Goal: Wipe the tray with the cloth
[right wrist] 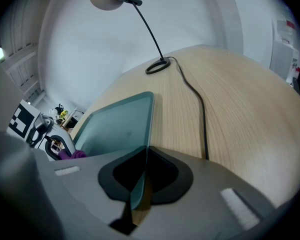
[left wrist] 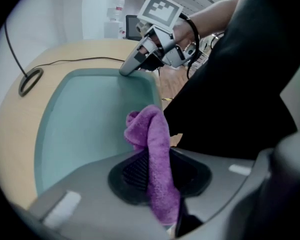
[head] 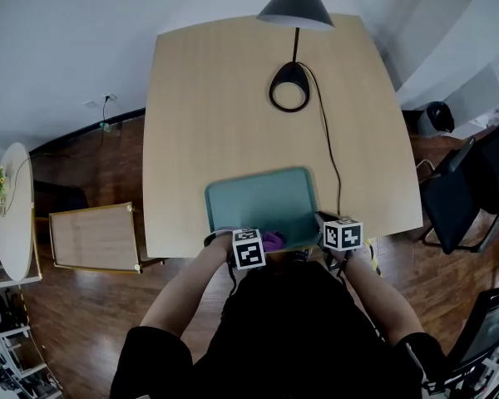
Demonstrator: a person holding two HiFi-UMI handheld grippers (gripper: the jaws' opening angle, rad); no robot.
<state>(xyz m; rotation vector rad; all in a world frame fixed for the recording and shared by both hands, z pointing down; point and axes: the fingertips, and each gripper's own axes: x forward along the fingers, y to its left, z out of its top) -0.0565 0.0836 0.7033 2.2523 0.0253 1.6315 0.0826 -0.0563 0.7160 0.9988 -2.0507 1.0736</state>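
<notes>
**A:** What sits nearest the person?

**B:** The left gripper [left wrist: 157, 171]. Its jaws are clenched on a soft purple microfibre cloth [left wrist: 152, 134]. A bunched fold of the cloth sticks out past the pads, above the tray's six o'clock rim. No view shows whether the fold touches the tray floor.

**A:** And the other hand?

**B:** The right gripper [right wrist: 140, 176] is clamped on the thin rim of the teal rectangular plastic tray [right wrist: 120, 124]. It holds near the tray's four o'clock corner.

**A:** Where does the tray lie?

**B:** It lies flat on the pale wooden table [head: 233, 98], at the table's six o'clock edge, just in front of the person. Its floor looks bare.

**A:** How would the wipe go well from here?

**B:** The person would probably do best to lower the fold until it presses flat. Overlapping lanes from six o'clock towards twelve o'clock would then cover the floor. Only a small wad of cloth shows, so tilting the left gripper would let cloth lead rather than hard jaw. A light tray on smooth wood likely slides, so the right grip should brace it against each push.

**A:** Anything further out?

**B:** The black desk lamp [head: 295, 2] stands at twelve o'clock, with its ring base [head: 289, 86] well apart from the tray. Its black cord [head: 327, 144] runs down past the tray's three o'clock side, near the right gripper. Strokes kept inside the rim should avoid it.
</notes>
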